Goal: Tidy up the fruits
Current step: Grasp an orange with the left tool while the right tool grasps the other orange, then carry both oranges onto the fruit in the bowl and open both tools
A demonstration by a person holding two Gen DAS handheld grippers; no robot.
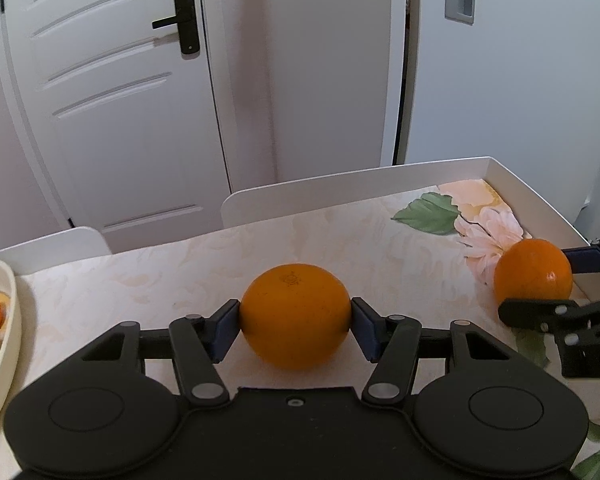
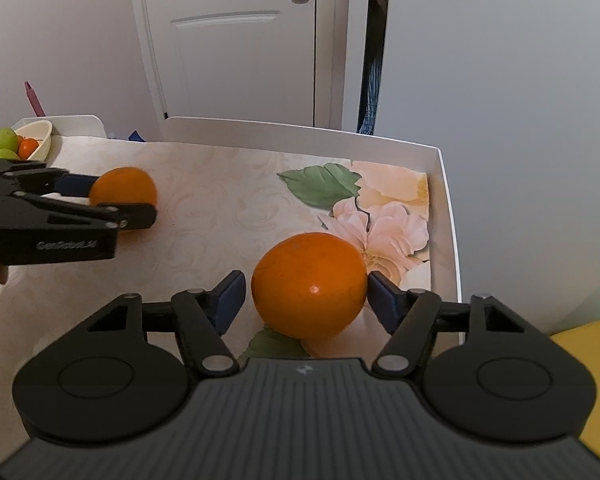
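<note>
Left orange [image 1: 295, 316] on counter [image 1: 180, 276], mid-scene, pinched between both pads of left gripper [image 1: 295, 322]. Right orange [image 2: 309, 285] near counter's right rim, over flower print; right gripper [image 2: 306, 300] straddles it, right pad touching, left pad just apart. Cream bowl [image 2: 44, 142] with green and orange fruit at far left.

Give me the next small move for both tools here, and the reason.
Probably close the right tool fully first: its left pad shows a gap to its orange, while the right pad touches. The left tool already has both pads against its orange. Then lift both oranges and carry them left toward the cream bowl that already holds fruit.
</note>
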